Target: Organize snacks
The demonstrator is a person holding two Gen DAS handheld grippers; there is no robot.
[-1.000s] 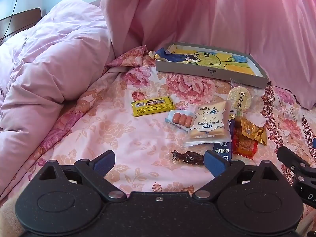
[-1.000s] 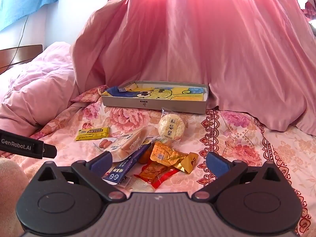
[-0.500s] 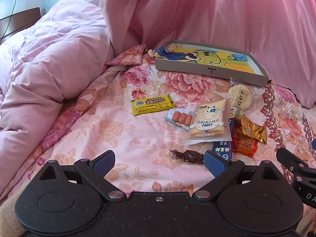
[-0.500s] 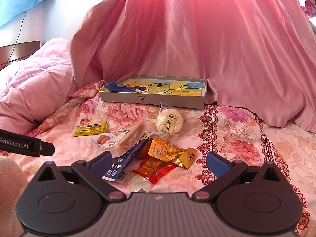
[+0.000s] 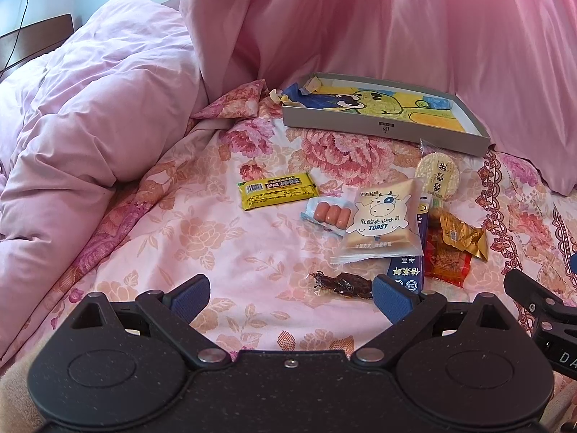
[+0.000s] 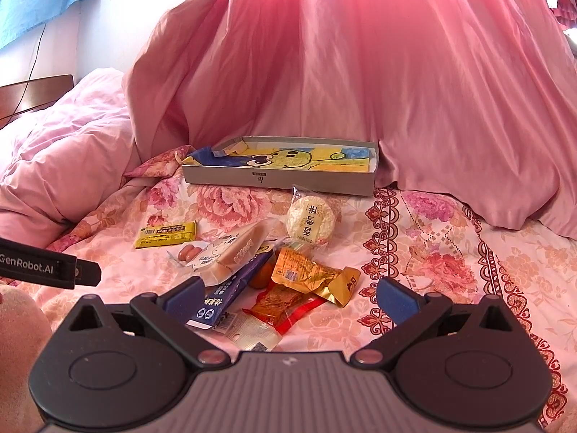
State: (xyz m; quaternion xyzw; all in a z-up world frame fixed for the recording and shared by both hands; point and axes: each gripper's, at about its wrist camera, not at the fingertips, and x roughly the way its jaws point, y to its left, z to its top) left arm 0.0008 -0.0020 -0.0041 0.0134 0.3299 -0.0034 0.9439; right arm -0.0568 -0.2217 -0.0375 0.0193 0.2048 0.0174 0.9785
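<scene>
We hold both tongs low over the bed (image 5: 216,252), and both stand wide open with nothing between the pads. The left tongs (image 5: 290,294) hang just before a small dark snack (image 5: 342,283) in clear wrap; the right tongs (image 6: 288,297) hang over the heap of packets.

The snacks lie together on the flowered sheet, in front of the gray tray (image 6: 281,180), which holds only a cartoon picture and no snacks yet. We judge that all of them are light. The toast bag (image 5: 378,223) looks puffed and soft, so we should take it at the sealed edge and not press the bread. The round rice cracker (image 6: 311,221) is probably brittle; a gentle grip at the wrapper end seems best. The gold packet (image 6: 310,274) and the red packet (image 6: 285,305) are of smooth foil and may slip, so we would pinch a crimped seam. The yellow bar (image 5: 277,190) lies flat and apart from the others, and looks stiff enough to take across its narrow side. The soft mattress will give under pressure, so the pads must go down on both sides of a packet before they close.
</scene>
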